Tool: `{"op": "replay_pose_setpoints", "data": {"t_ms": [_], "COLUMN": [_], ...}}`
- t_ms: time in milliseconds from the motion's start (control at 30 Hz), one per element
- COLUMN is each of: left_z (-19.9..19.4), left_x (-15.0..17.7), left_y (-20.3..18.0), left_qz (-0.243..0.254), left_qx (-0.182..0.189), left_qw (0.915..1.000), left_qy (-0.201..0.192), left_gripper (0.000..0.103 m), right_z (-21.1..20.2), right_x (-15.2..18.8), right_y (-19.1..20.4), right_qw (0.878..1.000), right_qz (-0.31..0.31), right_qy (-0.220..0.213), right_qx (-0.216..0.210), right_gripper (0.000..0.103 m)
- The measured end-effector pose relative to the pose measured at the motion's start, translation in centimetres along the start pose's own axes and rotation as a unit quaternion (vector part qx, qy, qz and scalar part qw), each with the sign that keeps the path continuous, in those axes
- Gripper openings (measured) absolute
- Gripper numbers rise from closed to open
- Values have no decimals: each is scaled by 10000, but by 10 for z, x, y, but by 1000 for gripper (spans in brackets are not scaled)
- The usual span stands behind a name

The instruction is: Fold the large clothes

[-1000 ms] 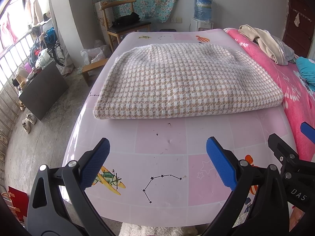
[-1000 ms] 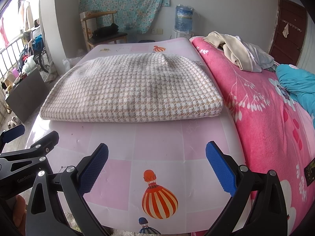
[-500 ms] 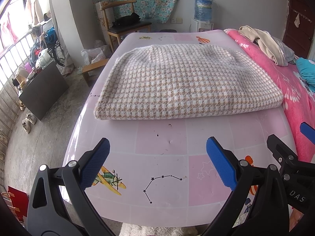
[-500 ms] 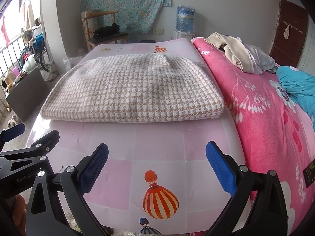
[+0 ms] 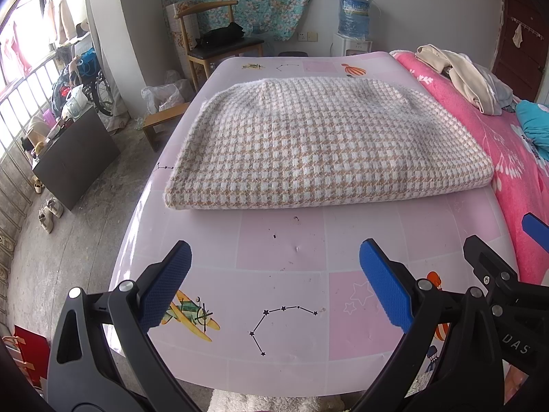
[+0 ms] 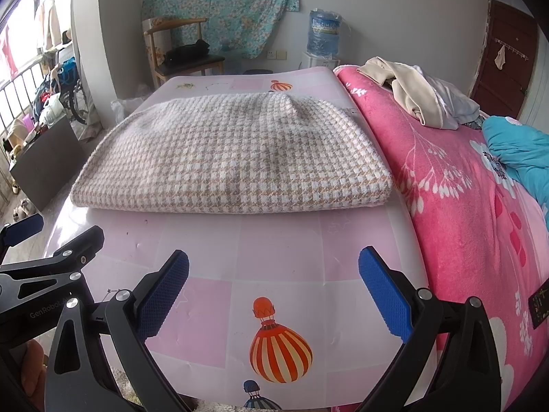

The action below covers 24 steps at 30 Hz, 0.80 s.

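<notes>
A folded beige-and-white houndstooth garment (image 5: 326, 144) lies flat on the pink patterned table (image 5: 281, 250); it also shows in the right wrist view (image 6: 233, 158). My left gripper (image 5: 274, 285) is open and empty, held over the table's near edge, well short of the garment. My right gripper (image 6: 274, 288) is open and empty too, beside it to the right. Each gripper shows at the edge of the other's view: the right one (image 5: 507, 274), the left one (image 6: 51, 257).
A pink flowered blanket (image 6: 463, 206) lies right of the table, with a heap of cream and white clothes (image 6: 418, 92) and a teal cloth (image 6: 521, 151) on it. A wooden chair (image 5: 216, 44) and a water dispenser (image 5: 353, 24) stand behind. The floor drops away at the left.
Both views have shifted slightly; the garment sits a little higher and farther in frame. Both grippers stay open and empty.
</notes>
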<state>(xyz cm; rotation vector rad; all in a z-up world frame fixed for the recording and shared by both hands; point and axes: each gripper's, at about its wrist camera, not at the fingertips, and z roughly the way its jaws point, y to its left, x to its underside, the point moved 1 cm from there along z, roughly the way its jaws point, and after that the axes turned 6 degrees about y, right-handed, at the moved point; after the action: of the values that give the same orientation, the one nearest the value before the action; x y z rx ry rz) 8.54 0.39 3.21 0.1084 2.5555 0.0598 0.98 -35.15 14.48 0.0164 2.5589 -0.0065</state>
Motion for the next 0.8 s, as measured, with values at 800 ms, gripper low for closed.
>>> {"op": "replay_pose_setpoints", "data": {"t_ms": [800], "left_z": [0], "left_x": [0], "left_y": [0], "left_qz": [4], "left_qx": [5], "left_qw": [10000], "left_qy": [2], "left_gripper": [95], "right_z": [2], "right_x": [1], "right_y": [-3], "right_qw": [10000], "right_qz": [-16], "right_qy": [24], "right_qx": [0], "right_gripper": [97]}}
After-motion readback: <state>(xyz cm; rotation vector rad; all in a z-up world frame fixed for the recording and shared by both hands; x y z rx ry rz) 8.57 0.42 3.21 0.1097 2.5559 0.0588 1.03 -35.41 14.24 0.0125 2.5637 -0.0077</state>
